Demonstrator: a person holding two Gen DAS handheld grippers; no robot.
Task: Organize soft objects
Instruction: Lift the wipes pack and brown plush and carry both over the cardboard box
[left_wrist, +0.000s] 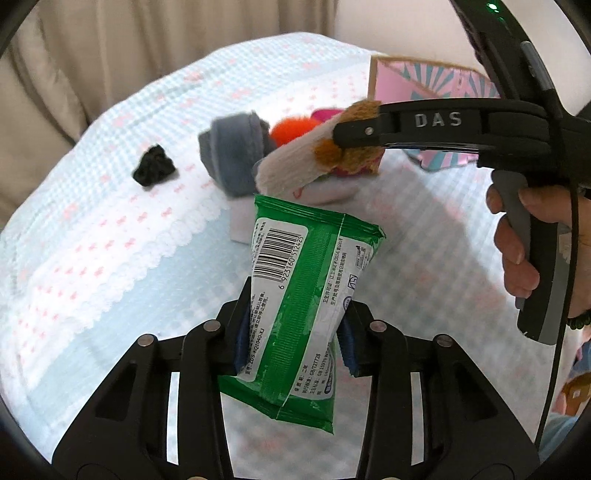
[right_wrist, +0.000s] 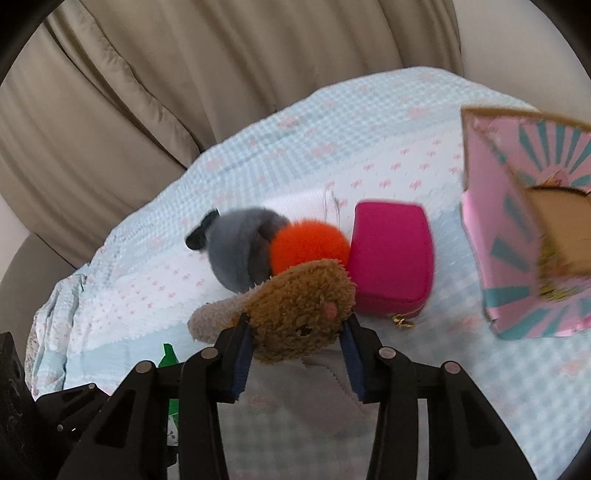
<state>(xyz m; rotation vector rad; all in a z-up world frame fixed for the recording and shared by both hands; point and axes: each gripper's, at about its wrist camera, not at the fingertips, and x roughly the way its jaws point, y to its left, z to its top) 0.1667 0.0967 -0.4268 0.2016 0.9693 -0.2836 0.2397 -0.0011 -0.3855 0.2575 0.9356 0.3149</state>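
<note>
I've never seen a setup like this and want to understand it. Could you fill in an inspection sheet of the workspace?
Surface: light blue checked bedcover with pink marks.
Job's things: green wipes pack; brown plush toy; grey plush; orange pom-pom.
Clutter: magenta pouch; pink patterned box; black scrunchie.
Grippers: left gripper jaws clamp the wipes pack; right gripper jaws clamp the plush toy.
Cables: black cable beside the hand.
Surroundings: beige curtain.

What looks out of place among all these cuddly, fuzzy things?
The green wipes packet, pinched in the left gripper: slick printed plastic, while the rest is plush, like the brown toy in the right gripper.
</note>
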